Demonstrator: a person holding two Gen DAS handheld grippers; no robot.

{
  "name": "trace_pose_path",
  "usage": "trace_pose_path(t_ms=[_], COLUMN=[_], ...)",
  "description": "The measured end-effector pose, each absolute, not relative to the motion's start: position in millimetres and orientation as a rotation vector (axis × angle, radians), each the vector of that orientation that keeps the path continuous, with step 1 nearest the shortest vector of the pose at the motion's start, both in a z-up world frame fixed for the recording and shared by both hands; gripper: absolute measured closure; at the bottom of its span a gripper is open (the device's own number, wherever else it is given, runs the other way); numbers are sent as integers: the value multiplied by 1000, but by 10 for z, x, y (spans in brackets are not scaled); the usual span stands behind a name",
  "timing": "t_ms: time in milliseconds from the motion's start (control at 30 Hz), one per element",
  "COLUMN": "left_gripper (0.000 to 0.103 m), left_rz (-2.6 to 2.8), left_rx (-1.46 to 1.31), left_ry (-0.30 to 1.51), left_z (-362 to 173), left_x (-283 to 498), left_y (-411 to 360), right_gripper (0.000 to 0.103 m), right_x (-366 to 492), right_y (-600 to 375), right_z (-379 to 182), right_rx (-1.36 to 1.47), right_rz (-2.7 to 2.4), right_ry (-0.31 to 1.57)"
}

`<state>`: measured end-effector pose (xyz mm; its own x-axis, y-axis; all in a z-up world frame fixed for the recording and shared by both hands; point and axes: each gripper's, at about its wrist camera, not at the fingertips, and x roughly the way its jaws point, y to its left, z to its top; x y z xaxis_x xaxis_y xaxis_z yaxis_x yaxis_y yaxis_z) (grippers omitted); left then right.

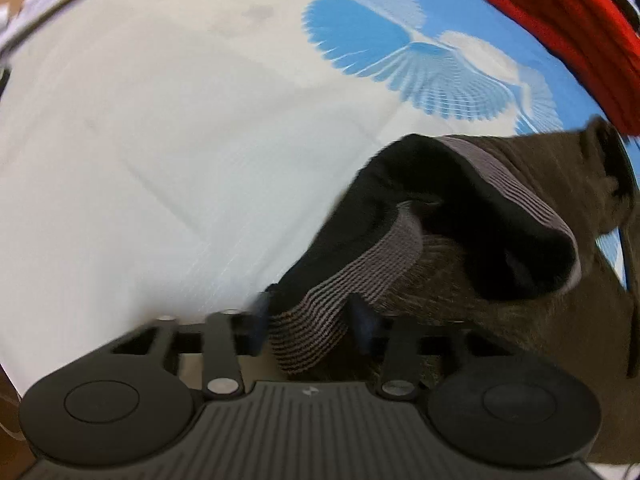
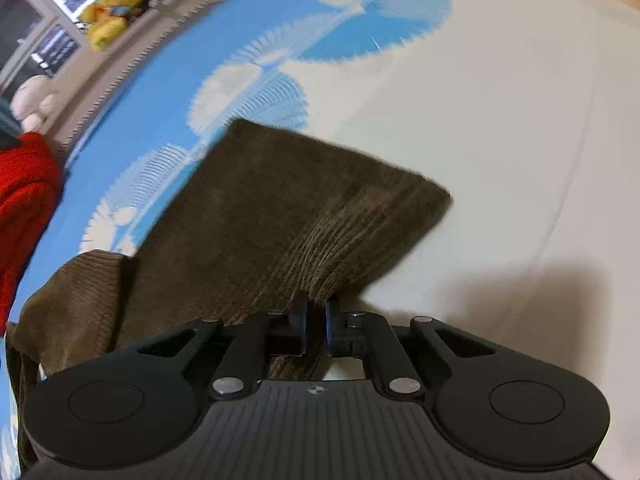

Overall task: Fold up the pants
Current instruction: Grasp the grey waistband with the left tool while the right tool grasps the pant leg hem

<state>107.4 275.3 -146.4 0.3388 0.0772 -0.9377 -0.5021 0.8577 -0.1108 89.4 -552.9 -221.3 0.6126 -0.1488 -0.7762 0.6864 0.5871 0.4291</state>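
The brown corduroy pants (image 2: 280, 216) lie on the bed sheet (image 1: 120, 160). The left tool (image 1: 308, 320) pinches the striped waistband (image 1: 320, 312); the right tool (image 2: 316, 320) clamps a leg edge. A thin bite could slip, skewing the fold.

My two wrist views look steeply down, close over the bed (image 1: 120, 160); both share the brown pants (image 2: 280, 208).
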Motion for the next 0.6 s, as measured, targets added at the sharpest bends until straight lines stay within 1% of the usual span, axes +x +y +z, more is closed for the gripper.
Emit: trace_pose_path(t_ms=[33, 67, 167, 333, 433, 600], left_gripper=[82, 86, 88, 89, 89, 88], left_rz=[386, 377, 344, 275, 236, 186], left_rx=[-404, -390, -392, -334, -310, -247], left_ry=[1163, 1149, 1099, 1025, 1079, 1244], left_z=[-1423, -1366, -1198, -897, -873, -988], left_x=[1055, 1034, 947, 750, 593, 373], left_y=[2735, 2722, 2700, 2591, 2576, 2601], right_gripper=[96, 96, 97, 97, 97, 97], right_x=[865, 834, 669, 219, -50, -509], right_y=[-5517, -5507, -5548, -5721, -5741, -5903], right_z=[-2139, -2081, -1956, -1862, -1826, -1907], right_rx=[774, 754, 725, 757, 733, 769], right_rz=[-535, -530, -548, -568, -585, -681], right_ry=[749, 742, 764, 838, 893, 1015])
